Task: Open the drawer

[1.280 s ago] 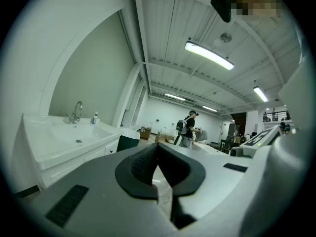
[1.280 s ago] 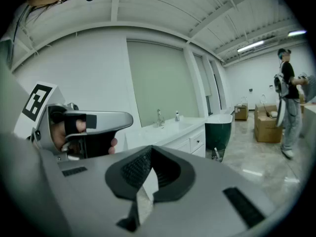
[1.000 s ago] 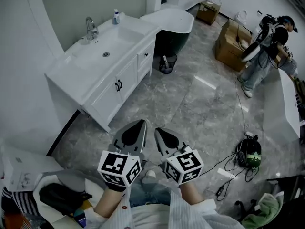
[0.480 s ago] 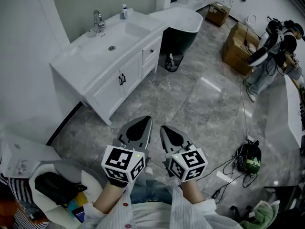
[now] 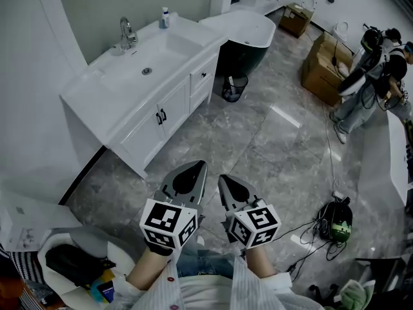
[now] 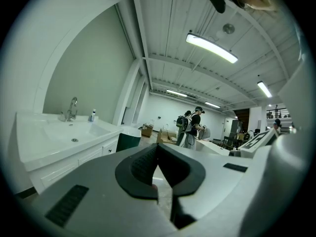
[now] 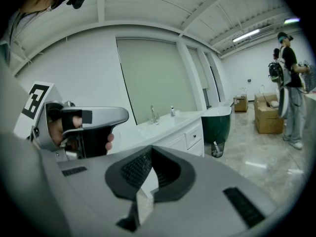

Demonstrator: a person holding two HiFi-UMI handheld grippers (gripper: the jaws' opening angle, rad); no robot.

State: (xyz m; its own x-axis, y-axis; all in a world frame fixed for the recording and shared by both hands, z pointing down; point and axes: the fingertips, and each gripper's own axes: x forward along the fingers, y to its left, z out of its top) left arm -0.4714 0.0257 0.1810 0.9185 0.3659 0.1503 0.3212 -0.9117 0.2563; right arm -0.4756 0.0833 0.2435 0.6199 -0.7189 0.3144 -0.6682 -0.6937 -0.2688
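Left gripper (image 5: 194, 167): jaws together with nothing between them. It is held low and near, pointing toward the far left.
Right gripper (image 5: 224, 181): jaws together and empty. It sits just beside the left gripper, on its right.
Drawer (image 5: 202, 76): closed, with a small dark knob. It is at the right end of the vanity, far and left of both grippers and well apart from them.
Vanity (image 5: 87, 99): white, along the left wall, with two doors with dark handles to the left of the drawer.
Countertop: holds a sink basin (image 5: 151, 60), a faucet (image 5: 126, 34) and a small bottle (image 5: 165, 18) at the far edge.
Bathtub (image 5: 248, 28): has a white rim and a dark side, and stands just past the vanity's right end.
Waste bin (image 5: 232, 87): dark, on the floor in front of the bathtub.
Floor (image 5: 271, 147): grey marbled tiles.
Far right: a person (image 5: 371, 70) stands beside cardboard boxes (image 5: 319, 63).
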